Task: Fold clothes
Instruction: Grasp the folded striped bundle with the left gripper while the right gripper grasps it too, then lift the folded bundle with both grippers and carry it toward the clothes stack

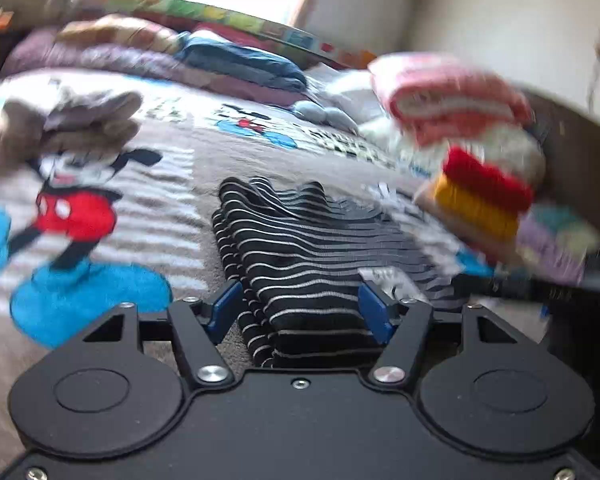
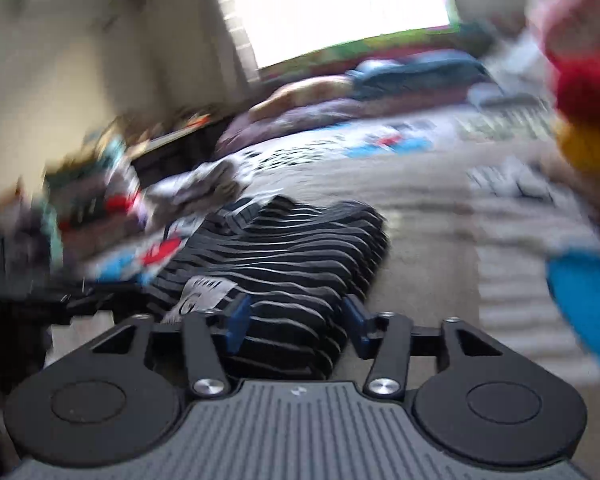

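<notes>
A black garment with thin white stripes [image 1: 300,248] lies folded on the Mickey Mouse bedspread [image 1: 100,200]. My left gripper [image 1: 300,308] is open, its blue-padded fingers [image 1: 226,308] on either side of the garment's near end. In the right wrist view the same striped garment [image 2: 292,248] lies ahead, with a white label [image 2: 204,296] near the left finger. My right gripper [image 2: 296,322] is open, its jaws astride the garment's near edge. Both views are motion-blurred.
A stack of folded clothes, pink, white, red and yellow [image 1: 472,152], stands at the right of the bed. A grey crumpled garment [image 1: 80,120] lies at the left. Pillows and blue bedding [image 1: 240,60] lie under the window. Cluttered shelves [image 2: 80,200] flank the bed.
</notes>
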